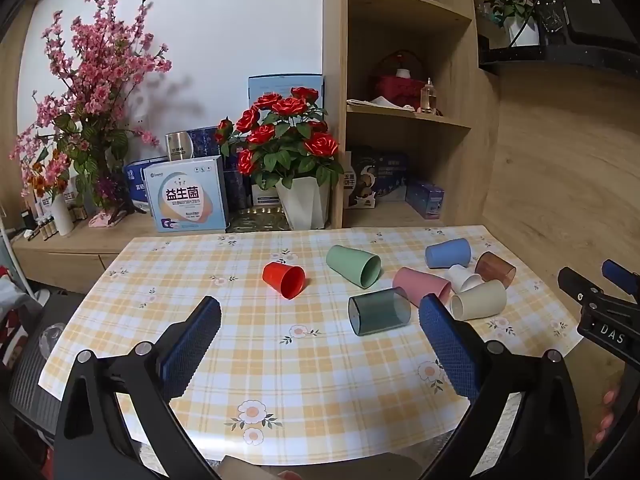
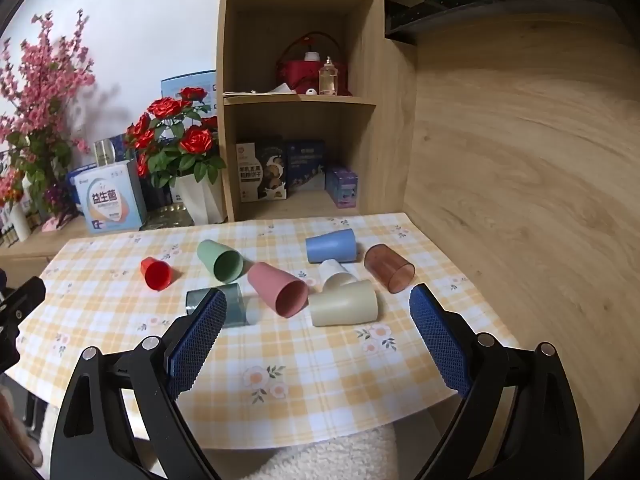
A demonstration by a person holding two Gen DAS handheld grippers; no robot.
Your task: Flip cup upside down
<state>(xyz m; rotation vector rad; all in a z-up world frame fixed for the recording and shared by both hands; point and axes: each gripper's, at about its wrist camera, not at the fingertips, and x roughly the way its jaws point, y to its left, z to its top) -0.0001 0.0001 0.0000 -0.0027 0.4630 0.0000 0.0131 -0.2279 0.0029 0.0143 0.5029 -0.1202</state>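
Several cups lie on their sides on the yellow checked tablecloth [image 1: 280,360]: a small red cup [image 1: 284,279], a green cup [image 1: 353,270], a clear grey-teal cup [image 1: 378,311], a pink cup [image 1: 420,285], a blue cup [image 1: 447,253], a white cup [image 1: 464,278], a cream cup [image 1: 478,300] and a clear brown cup [image 1: 495,269]. My left gripper [image 1: 320,310] is open and empty, above the table's near side. My right gripper [image 2: 316,300] is open and empty, near the cream cup [image 2: 344,304] and the pink cup [image 2: 278,288].
A white pot of red roses [image 1: 288,152], boxes [image 1: 186,196] and pink blossom branches [image 1: 88,92] stand behind the table. A wooden shelf unit [image 1: 404,116] with boxes and bottles is at the back right. A wood panel wall [image 2: 520,160] borders the right.
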